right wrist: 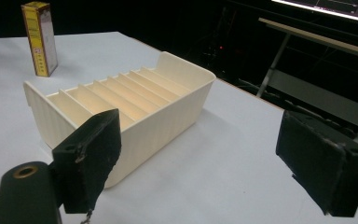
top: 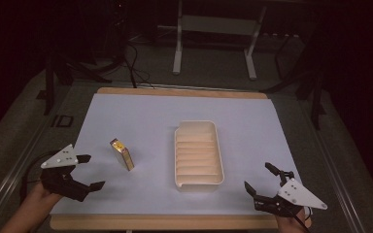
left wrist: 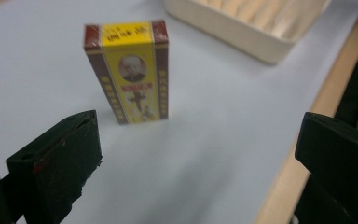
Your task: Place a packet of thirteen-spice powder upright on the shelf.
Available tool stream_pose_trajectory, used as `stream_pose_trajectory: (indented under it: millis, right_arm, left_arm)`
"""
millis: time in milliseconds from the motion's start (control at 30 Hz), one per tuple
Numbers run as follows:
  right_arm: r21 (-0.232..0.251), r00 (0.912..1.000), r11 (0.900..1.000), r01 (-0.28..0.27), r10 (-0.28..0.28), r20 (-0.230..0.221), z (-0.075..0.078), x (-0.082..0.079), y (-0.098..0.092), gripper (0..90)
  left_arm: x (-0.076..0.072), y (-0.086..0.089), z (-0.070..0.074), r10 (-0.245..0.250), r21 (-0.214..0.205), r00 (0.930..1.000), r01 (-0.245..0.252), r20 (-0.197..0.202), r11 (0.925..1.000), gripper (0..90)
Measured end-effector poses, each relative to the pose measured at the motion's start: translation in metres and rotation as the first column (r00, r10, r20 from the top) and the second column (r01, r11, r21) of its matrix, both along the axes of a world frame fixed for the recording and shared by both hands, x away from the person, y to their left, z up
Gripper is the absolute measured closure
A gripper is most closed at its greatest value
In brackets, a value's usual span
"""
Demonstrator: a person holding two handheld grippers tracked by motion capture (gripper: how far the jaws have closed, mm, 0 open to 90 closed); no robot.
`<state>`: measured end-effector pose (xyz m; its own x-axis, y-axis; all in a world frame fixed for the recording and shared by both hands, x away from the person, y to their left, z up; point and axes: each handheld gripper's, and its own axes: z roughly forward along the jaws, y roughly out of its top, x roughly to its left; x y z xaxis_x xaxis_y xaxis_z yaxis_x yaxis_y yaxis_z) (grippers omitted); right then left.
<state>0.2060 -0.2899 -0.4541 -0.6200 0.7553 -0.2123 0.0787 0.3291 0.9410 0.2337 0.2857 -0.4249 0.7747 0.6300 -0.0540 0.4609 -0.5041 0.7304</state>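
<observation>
Although both grippers sit near the table's front edge in the high view, the left gripper is much the nearer to the box, which stands upright on the white sheet just ahead of it and a little toward the middle of the table. The tray lies to the right of the box, apart from it, its long side running away from the person. The right gripper waits beyond the tray's near right corner, with the tray between it and the box. Both pairs of jaws gape wide and hold nothing.

In the left gripper view, the box stands ahead, between the lines of the two spread black jaws but nearer the left one, its printed yellow face toward the camera and its long axis vertical. Bare sheet separates it from the jaw tips, so a straight push forward with a slight drift left should bring it between them; a grip across its narrow width looks the natural one. A corner of the tray shows beyond, up and to the right.

In the right gripper view, the tray sits close ahead of the open jaws, its ribbed slots empty, and the box stands well beyond its far end.
</observation>
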Motion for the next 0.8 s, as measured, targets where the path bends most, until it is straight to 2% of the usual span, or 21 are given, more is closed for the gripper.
stream_pose_trajectory:
  millis: [100, 167, 267, 300, 333, 467, 500, 600, 700, 733, 800]
  right_arm:
    - [-0.002, 1.0, 1.0, -0.002, 0.002, 0.0, 0.0, 0.0, 0.0, 14.1]
    - [-0.004, 1.0, 1.0, -0.003, 0.003, -0.001, -0.001, 0.001, 0.0, 14.0]
    - [-0.006, 1.0, 1.0, -0.002, 0.002, -0.002, -0.001, 0.001, 0.001, 14.0]
    - [-0.006, 1.0, 1.0, -0.002, 0.002, -0.003, -0.001, 0.001, 0.001, 14.1]
    - [-0.006, 1.0, 1.0, -0.002, 0.002, -0.003, -0.001, 0.001, 0.001, 14.1]
    - [-0.011, 1.0, 0.9999, -0.002, 0.002, 0.0, -0.001, 0.001, 0.001, 14.1]
    - [-0.011, 1.0, 0.9999, -0.002, 0.002, 0.0, -0.001, 0.001, 0.001, 14.1]
    - [-0.012, 1.0, 0.9999, -0.003, 0.003, -0.001, -0.001, 0.001, 0.001, 14.1]
    - [-0.014, 1.0, 0.9999, -0.005, 0.005, 0.001, -0.001, 0.001, 0.002, 14.0]
    - [-0.014, 1.0, 0.9999, -0.005, 0.005, 0.001, -0.001, 0.001, 0.002, 14.0]
    - [-0.013, 1.0, 0.9999, -0.005, 0.005, 0.003, -0.001, 0.0, 0.002, 14.0]
  left_arm:
    - [0.004, -0.003, 0.003, -0.024, 0.052, 0.9986, 0.026, -0.048, 0.9983, 0.4]
    - [0.006, -0.006, 0.004, -0.04, 0.097, 0.9958, 0.048, -0.083, 0.9941, 0.4]
    - [0.009, -0.012, 0.005, -0.052, 0.18, 0.9897, 0.076, -0.134, 0.9807, 0.4]
    - [0.01, -0.013, 0.005, -0.056, 0.198, 0.9856, 0.087, -0.159, 0.9763, 0.4]
    - [0.01, -0.013, 0.005, -0.056, 0.198, 0.9856, 0.087, -0.159, 0.9763, 0.4]
    - [0.013, -0.019, 0.007, -0.084, 0.26, 0.9657, 0.149, -0.246, 0.9541, 0.4]
    - [0.014, -0.021, 0.007, -0.094, 0.276, 0.9619, 0.166, -0.257, 0.9467, 0.4]
    - [0.017, -0.023, 0.007, -0.109, 0.301, 0.9482, 0.202, -0.298, 0.9321, 0.4]
    - [0.02, -0.025, 0.005, -0.114, 0.307, 0.923, 0.236, -0.368, 0.9218, 0.4]
    - [0.02, -0.026, 0.003, -0.112, 0.319, 0.9173, 0.244, -0.382, 0.9159, 0.4]
    - [0.021, -0.028, 0.0, -0.114, 0.334, 0.8986, 0.272, -0.424, 0.9026, 0.3]
